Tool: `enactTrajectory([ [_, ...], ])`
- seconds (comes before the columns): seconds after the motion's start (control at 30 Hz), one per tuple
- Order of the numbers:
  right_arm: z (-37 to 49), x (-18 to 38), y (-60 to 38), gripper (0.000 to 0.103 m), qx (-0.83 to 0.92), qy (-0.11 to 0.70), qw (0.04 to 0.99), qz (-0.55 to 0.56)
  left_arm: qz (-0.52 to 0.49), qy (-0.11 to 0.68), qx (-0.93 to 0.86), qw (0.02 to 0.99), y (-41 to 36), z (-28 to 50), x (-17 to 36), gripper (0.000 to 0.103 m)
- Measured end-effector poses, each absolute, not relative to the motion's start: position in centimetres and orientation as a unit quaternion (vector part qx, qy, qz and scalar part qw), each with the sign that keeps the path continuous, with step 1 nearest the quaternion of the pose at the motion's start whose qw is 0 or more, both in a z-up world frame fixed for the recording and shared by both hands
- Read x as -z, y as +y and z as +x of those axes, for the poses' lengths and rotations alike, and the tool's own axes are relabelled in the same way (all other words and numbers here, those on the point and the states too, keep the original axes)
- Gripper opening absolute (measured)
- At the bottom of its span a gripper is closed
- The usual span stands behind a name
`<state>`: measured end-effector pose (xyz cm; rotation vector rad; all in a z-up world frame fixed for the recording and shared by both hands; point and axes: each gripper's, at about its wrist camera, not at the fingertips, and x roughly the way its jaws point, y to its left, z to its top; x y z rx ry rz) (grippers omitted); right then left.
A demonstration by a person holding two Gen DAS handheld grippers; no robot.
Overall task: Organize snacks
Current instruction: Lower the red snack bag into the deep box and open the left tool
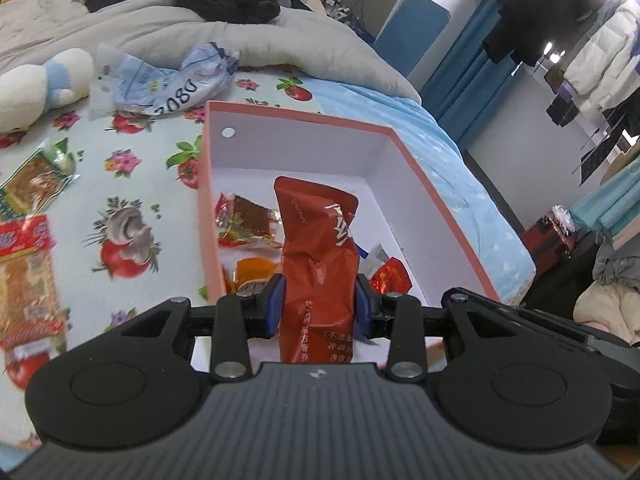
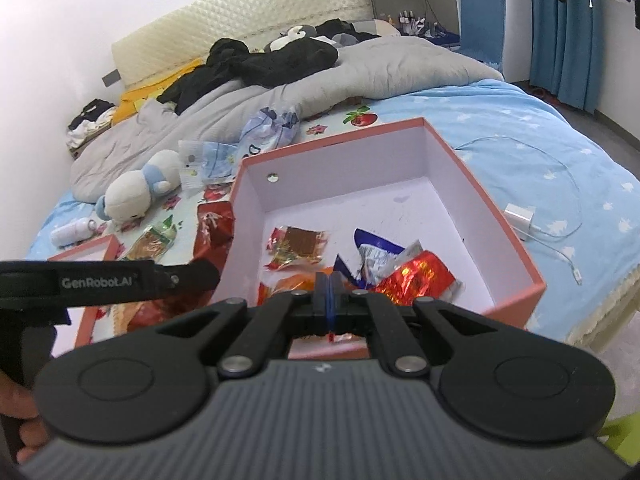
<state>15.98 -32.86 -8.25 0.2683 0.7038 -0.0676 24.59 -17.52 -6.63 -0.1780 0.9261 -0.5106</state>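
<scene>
Lower centre of the left wrist view: left gripper (image 1: 320, 304), blue pads pinching a tall red-brown sachet (image 1: 320, 248) at its lower half, the sachet standing upright and reaching up over the open pink box (image 1: 436, 184). Behind the sachet, on the white floor of the box: a square packet with a brown window (image 1: 246, 222) toward the left wall, an orange wrapper (image 1: 252, 270) just beside the left pad, a shiny red foil packet (image 1: 392, 280) just beside the right pad. Left edge of that view, on the fruit-print sheet (image 1: 132, 184) outside the box: a red-and-orange snack bag (image 1: 28, 276), then a green-edged packet (image 1: 36, 184) above it. Further up: a white plush toy (image 1: 44, 80) and a crumpled pale blue plastic bag (image 1: 172, 84), then a grey duvet (image 1: 160, 20) with dark clothes on top.

Lower centre of the right wrist view: right gripper (image 2: 329, 292), jaws pressed together, whether anything sits between them cannot be told, hanging over the near wall of the same box. Just beyond the tips: the red foil packet, a blue-and-white wrapper (image 2: 376, 250), the brown-window packet. Right of the box, on the starred blue sheet: a white charger with its cable (image 2: 520, 216). Upper part of the frame: cream padded headboard (image 2: 240, 20)
</scene>
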Motion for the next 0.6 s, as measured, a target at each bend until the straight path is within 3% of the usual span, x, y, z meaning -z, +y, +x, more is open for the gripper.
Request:
enactTrajectory([
  [0.6, 22.0, 12.3, -36.2, 0.004, 0.045, 0.388, 0.910, 0.140, -0.069, 0.485, 0.256, 0.834, -22.2, 30.7, 11.1, 0.042],
])
